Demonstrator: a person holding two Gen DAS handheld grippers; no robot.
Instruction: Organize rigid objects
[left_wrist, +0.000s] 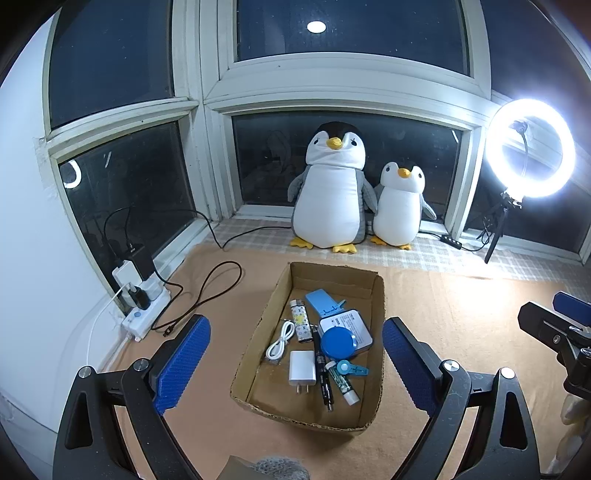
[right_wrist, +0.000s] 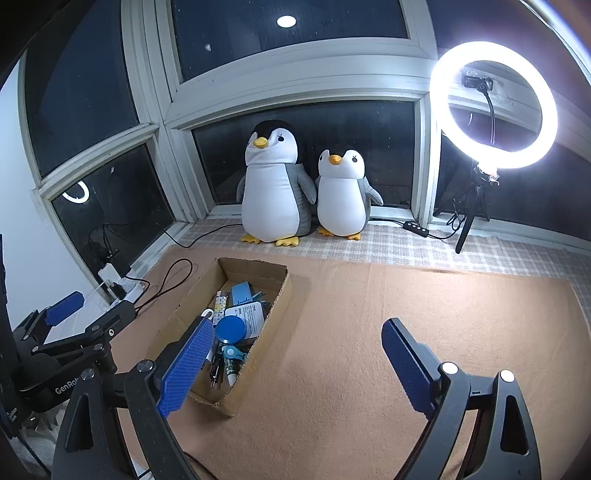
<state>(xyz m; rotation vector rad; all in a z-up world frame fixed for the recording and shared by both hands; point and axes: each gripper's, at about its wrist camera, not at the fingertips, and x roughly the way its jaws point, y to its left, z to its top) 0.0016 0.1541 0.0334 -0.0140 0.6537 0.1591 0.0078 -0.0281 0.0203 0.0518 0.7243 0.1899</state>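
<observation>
Hovering over box (left_wrist: 375, 332), left claw (left_wrist: 295, 354) w/ jaws wide, empty; right claw (right_wrist: 297, 360) released too, box at its 10 o'clock.

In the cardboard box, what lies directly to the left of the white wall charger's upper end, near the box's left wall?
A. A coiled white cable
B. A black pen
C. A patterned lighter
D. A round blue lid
A: in the left wrist view, the coiled white cable lies by the left wall of the cardboard box, just up and left of the white charger; the lid, pen and lighter lie elsewhere.
</observation>
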